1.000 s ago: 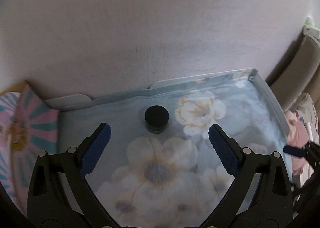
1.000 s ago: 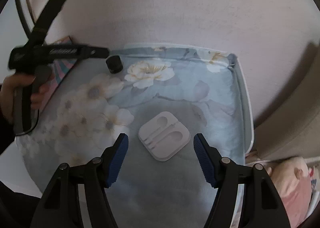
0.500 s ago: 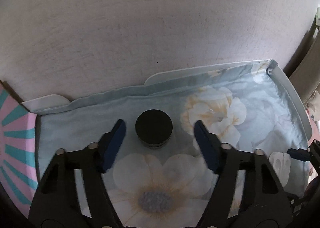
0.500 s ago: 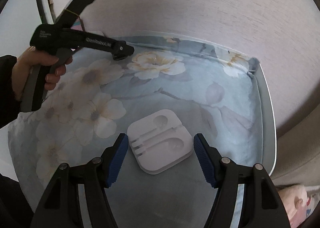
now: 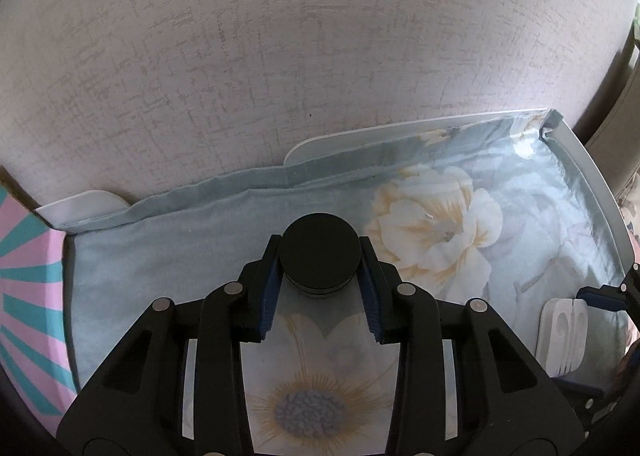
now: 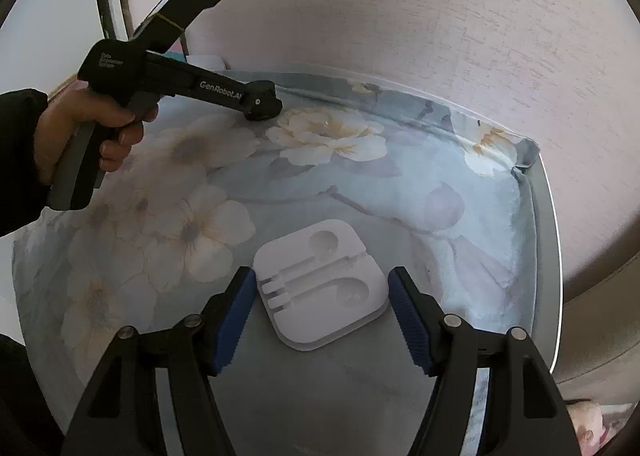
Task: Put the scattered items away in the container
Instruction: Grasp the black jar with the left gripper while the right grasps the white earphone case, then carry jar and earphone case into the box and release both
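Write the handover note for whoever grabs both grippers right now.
Left gripper: shut on the black-lidded jar, which sits on the floral cloth near the wall.
Right gripper: open, fingers either side of the white earbud tray, not gripping it.
Done: jar gripped. No item is seen in a container; none is clearly in view.
Left: lift the jar, close on the tray, carry both to the container.

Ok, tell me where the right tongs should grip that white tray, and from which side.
Grip the white tray across its two opposite side edges, coming in low from the near edge, where the open right tongs already straddle it. It lies flat on the floral cloth and is thin, with rounded corners, so the pads must get down to cloth level to catch the straight edges.
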`<state>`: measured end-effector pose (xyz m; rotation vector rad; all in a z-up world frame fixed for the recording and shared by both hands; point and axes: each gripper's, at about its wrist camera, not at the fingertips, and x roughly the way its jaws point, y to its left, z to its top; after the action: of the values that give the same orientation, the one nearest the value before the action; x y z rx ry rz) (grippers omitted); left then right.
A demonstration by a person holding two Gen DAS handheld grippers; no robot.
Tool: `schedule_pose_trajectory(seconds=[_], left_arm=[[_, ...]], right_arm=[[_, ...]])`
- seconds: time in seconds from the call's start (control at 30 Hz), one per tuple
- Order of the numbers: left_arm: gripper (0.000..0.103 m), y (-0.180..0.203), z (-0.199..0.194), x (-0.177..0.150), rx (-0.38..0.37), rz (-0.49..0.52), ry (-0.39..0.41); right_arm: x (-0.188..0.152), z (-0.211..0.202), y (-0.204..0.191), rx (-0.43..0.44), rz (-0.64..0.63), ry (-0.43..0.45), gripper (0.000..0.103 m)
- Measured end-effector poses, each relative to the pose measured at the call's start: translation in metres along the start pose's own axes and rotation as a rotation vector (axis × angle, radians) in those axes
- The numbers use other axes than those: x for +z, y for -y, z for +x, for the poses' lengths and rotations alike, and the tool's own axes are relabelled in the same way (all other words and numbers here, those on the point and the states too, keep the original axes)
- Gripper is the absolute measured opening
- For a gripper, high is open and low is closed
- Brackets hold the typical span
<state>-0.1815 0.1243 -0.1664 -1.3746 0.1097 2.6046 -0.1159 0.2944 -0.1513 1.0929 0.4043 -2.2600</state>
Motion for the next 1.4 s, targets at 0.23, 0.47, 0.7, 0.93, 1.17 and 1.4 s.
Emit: schedule_pose_trajectory(seconds=[0.23,0.47,0.7,0.93,1.17,1.4], left_arm=[[0.032,-0.001,-0.004,0.001,-0.008,-0.007,0.000],[0.032,-0.008,-0.029,0.002,-0.031,-0.044,0.005],[0.032,-0.025,-0.072,0.006,-0.052,-0.077,0.031],[0.032,-0.046,-0.151,0.020,-0.053,-0.116,0.081],[0.032,-0.077,-0.213,0.018,-0.009,-0.170,0.137],[0.032,-0.135,-0.280,-0.009,0.078,-0.246,0.177]], right_arm=[[0.003,0.002,0.001,0.008,-0.004,0.004,0.063],[0.006,-0.007,0.000,0.004,0.029,0.014,0.058],[0.031,-0.037,-0.011,-0.009,0.033,0.069,0.058],[0.084,-0.075,-0.037,0.006,-0.002,0.107,0.058],[0.157,-0.098,-0.081,0.068,-0.051,0.156,0.058],[0.222,-0.094,-0.144,0.162,-0.117,0.174,0.058]])
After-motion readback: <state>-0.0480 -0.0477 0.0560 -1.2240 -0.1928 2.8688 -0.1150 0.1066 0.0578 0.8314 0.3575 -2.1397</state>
